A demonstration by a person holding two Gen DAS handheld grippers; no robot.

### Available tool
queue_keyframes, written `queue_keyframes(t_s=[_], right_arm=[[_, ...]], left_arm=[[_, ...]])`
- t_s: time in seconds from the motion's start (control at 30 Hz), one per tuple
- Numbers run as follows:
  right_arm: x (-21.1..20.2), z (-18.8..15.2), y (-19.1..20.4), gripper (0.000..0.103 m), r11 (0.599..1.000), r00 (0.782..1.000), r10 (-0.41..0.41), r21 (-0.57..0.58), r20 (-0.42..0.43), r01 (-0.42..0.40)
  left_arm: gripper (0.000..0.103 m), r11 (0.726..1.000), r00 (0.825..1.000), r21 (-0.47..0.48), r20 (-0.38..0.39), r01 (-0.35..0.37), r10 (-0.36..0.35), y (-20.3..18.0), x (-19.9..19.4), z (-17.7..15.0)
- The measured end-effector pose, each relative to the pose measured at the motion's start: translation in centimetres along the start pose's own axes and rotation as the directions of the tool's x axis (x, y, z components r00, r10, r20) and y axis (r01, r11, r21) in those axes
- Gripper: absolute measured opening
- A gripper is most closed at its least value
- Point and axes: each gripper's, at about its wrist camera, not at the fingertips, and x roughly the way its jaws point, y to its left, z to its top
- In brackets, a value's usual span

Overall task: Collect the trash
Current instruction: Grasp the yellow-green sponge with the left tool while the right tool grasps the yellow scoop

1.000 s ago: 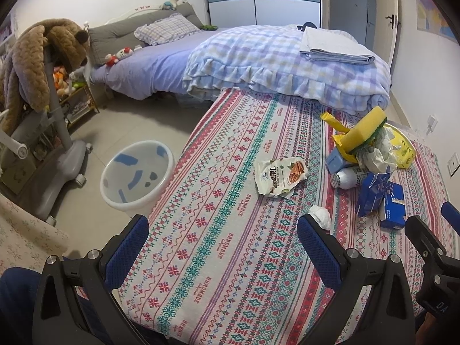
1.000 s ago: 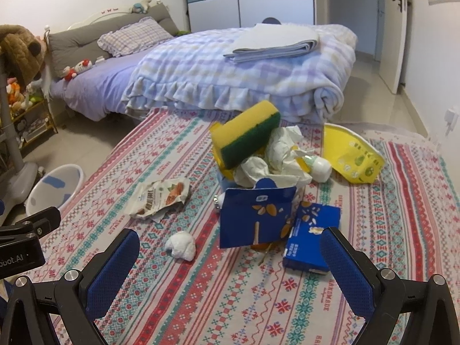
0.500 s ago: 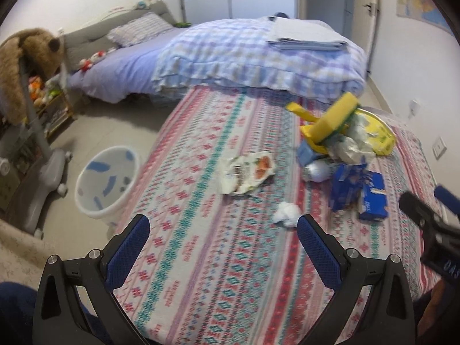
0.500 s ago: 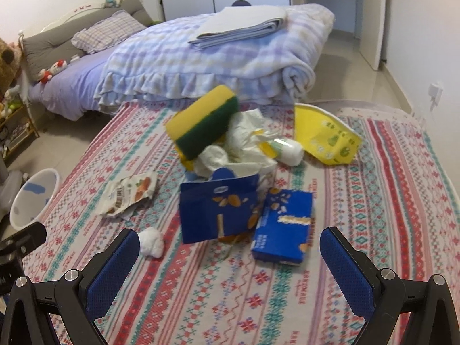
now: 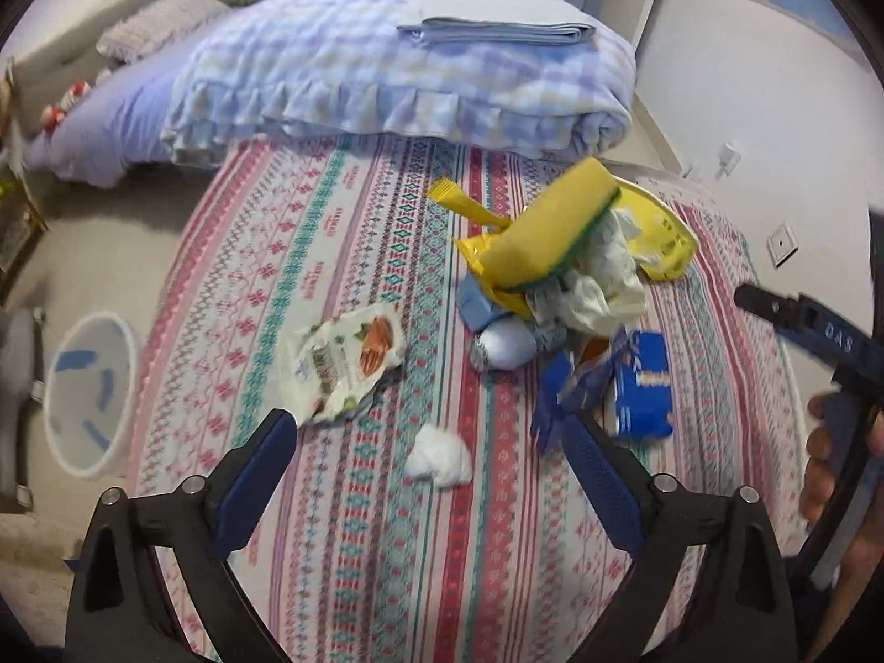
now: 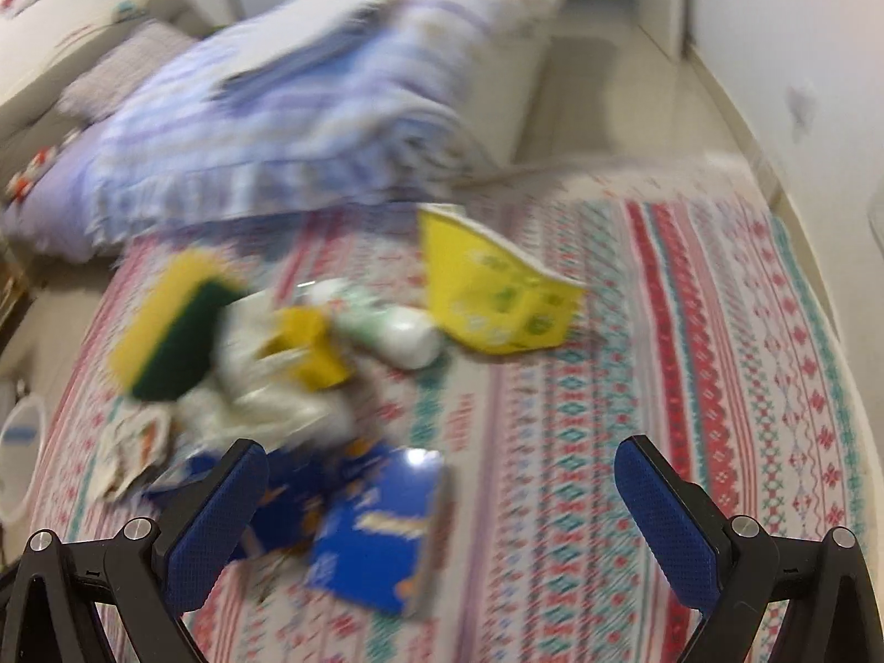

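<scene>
Trash sits heaped mid-table on a woven-pattern tablecloth [image 5: 342, 254], stripes of red, teal and pink. Top of the heap: a blocky foam sponge [image 5: 552, 226], yellow body with green scrub face, lying tilted over crumpled white tissue paper [image 5: 602, 276]. A glossy yellow wrapper [image 5: 657, 232] lies behind it, a smooth white rounded bottle [image 5: 505, 342] at the heap's near-left edge, and a flat blue cardboard box [image 5: 643, 387] beside a torn blue foil bag [image 5: 558, 387]. Apart to the left lies a crinkled white snack pouch [image 5: 353, 359] with orange print. A small white tissue wad [image 5: 439, 456] lies alone, nearest.

Left gripper [image 5: 431, 458]: jaws wide apart, have just been closing slightly; the wad is between the blue textured pads, not touched. Right gripper [image 6: 442, 497]: jaws spread wide, empty, blue box low between them, no contact.

Only the left view shows the full round white plastic bin [image 5: 91, 392] on the floor left of the table, the wad, and the person's hand [image 5: 823, 469] holding the other tool at the right edge. The right view is motion-blurred; it shows the wrapper's printed face [image 6: 492, 298] and a second white bottle [image 6: 398, 331] lying on its side next to it. A ruffled checked quilt [image 5: 398, 83] is rolled on the bed behind.
</scene>
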Motion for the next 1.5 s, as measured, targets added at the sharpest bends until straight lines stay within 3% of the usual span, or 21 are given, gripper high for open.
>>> queue_keyframes(t_s=[0.07, 0.13, 0.27, 0.4, 0.47, 0.5, 0.57, 0.6, 0.63, 0.93, 1.0, 1.03, 1.07, 1.13, 1.23, 1.37, 1.5], right_arm=[[1.1, 0.4, -1.7, 0.103, 0.996, 0.999, 0.021, 0.087, -0.041, -0.017], [1.7, 0.6, -2.3, 0.103, 0.992, 0.998, 0.034, 0.126, -0.056, -0.027], [2.3, 0.9, -2.8, 0.101, 0.983, 0.994, 0.083, 0.170, -0.069, -0.070], [2.2, 1.7, -2.7, 0.101, 0.990, 0.999, 0.023, 0.143, -0.029, -0.019], [2.3, 2.7, -3.0, 0.101, 0.993, 1.000, -0.015, 0.119, -0.001, 0.015], [2.5, 3.0, -3.2, 0.101, 0.994, 0.999, -0.032, 0.108, 0.011, 0.031], [3.2, 3.8, -3.2, 0.101, 0.995, 0.996, -0.085, 0.054, 0.030, 0.084], [3.7, 4.2, -3.0, 0.100, 0.996, 0.996, -0.087, 0.028, 0.033, 0.086], [4.2, 4.4, -2.7, 0.099, 0.996, 0.996, -0.084, 0.005, 0.033, 0.084], [9.7, 7.4, 1.2, 0.095, 0.957, 0.993, -0.103, -0.267, 0.054, 0.114], [10.9, 7.4, 1.7, 0.086, 0.943, 0.994, -0.105, -0.314, 0.032, 0.110], [11.8, 7.3, 1.9, 0.073, 0.936, 0.993, -0.118, -0.332, 0.005, 0.113], [12.5, 7.2, 2.0, 0.051, 0.933, 0.991, -0.133, -0.340, -0.028, 0.115], [12.7, 6.9, 2.1, 0.041, 0.931, 0.991, -0.131, -0.350, -0.042, 0.108], [11.6, 7.0, 1.7, 0.003, 0.943, 0.995, -0.081, -0.328, -0.061, 0.056], [10.5, 6.4, 1.4, 0.002, 0.946, 0.996, -0.054, -0.322, -0.076, 0.027], [9.9, 6.0, 2.0, 0.002, 0.947, 0.995, -0.042, -0.320, -0.086, 0.012]], left_arm=[[0.096, 1.000, 0.999, -0.015, -0.024, 0.028, -0.028, 0.1, 1.2, 1.0], [0.088, 0.997, 0.997, -0.020, -0.022, 0.077, -0.078, -0.1, 1.7, 1.9], [0.087, 0.995, 0.993, 0.027, 0.061, 0.095, -0.097, -2.0, 1.1, 4.2], [0.087, 0.980, 0.994, 0.197, 0.102, 0.014, -0.035, -6.4, 1.9, 6.6], [0.087, 0.975, 0.995, 0.223, 0.096, -0.024, 0.003, -7.2, 2.9, 7.2], [0.083, 0.974, 0.996, 0.226, 0.090, -0.024, 0.003, -7.3, 3.2, 7.3], [0.060, 0.973, 0.997, 0.231, 0.071, -0.007, -0.010, -7.3, 4.0, 7.6], [0.044, 0.974, 0.998, 0.228, 0.061, 0.001, -0.015, -7.0, 4.3, 7.5], [0.038, 0.977, 0.998, 0.214, 0.053, 0.017, -0.029, -6.7, 4.4, 7.6], [0.030, 0.978, 0.979, 0.080, 0.052, 0.193, -0.197, -3.5, 2.6, 7.9], [0.029, 0.974, 0.973, 0.054, 0.062, 0.220, -0.223, -2.7, 1.8, 7.9], [0.029, 0.971, 0.969, 0.038, 0.066, 0.237, -0.239, -2.2, 1.3, 7.8], [0.029, 0.968, 0.966, 0.031, 0.070, 0.248, -0.250, -1.8, 1.0, 7.7], [0.029, 0.963, 0.959, 0.017, 0.079, 0.270, -0.271, -1.1, 0.1, 7.4], [0.029, 0.949, 0.944, -0.008, 0.097, 0.316, -0.314, 0.1, -1.3, 7.0], [0.029, 0.933, 0.929, -0.038, 0.118, 0.358, -0.351, 1.7, -2.9, 6.3], [0.029, 0.927, 0.924, -0.060, 0.127, 0.370, -0.360, 3.1, -4.0, 5.9]])
